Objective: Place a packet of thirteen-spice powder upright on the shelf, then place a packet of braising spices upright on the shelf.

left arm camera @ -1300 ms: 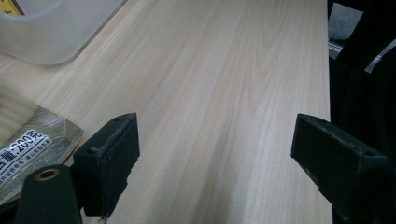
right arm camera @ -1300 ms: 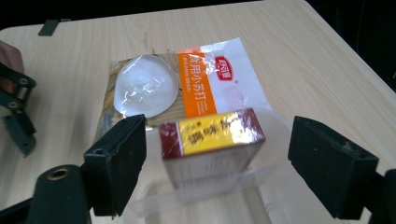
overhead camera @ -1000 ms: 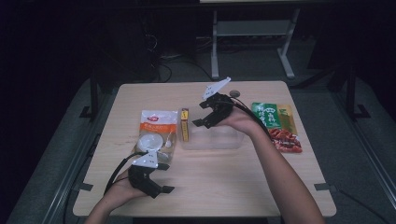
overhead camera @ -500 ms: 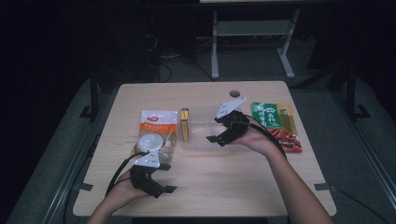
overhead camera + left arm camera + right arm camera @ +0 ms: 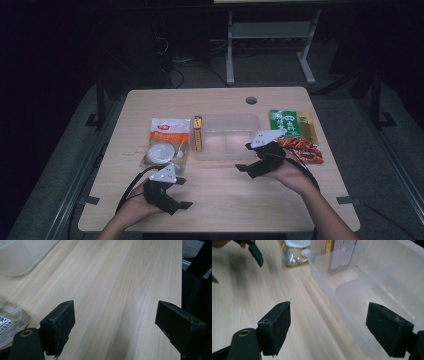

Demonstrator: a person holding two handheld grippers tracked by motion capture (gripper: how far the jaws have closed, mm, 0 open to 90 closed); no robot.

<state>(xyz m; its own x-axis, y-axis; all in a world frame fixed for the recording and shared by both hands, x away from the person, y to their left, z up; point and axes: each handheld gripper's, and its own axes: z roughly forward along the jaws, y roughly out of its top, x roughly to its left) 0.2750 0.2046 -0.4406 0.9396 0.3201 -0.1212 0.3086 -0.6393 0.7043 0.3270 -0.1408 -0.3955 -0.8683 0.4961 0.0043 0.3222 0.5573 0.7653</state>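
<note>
Right gripper [image 5: 248, 159] is held low at the near rim of the clear plastic container [image 5: 227, 136], jaws spread wide, nothing between them. In the right gripper view the near wall of the container [image 5: 342, 312] runs up between the two pads [image 5: 277, 325], so one jaw sits outside the wall and the other over the inside. Judged: the gripper is lined up to pinch that wall, probably to drag or steady the box. The divider [image 5: 364, 281] is seen just ahead of the jaws, splitting the container into compartments; both look empty.

Left gripper [image 5: 172, 192] is parked on the table [image 5: 225, 200] near the person's edge, jaws also wide apart and empty, bare wood between its pads [image 5: 61, 320]. Likely kept there out of the way, ready.

Snack packets are laid around the container, not in it: the orange-and-white bag [image 5: 166, 145] just ahead of the left gripper, the yellow stick pack [image 5: 198, 134] touching the container's far-left side as seen from the right gripper, and the green packet [image 5: 285, 123] and red packet [image 5: 302, 149] just beyond and to the right of the right gripper. Judged: staged for loading into the compartments.
</note>
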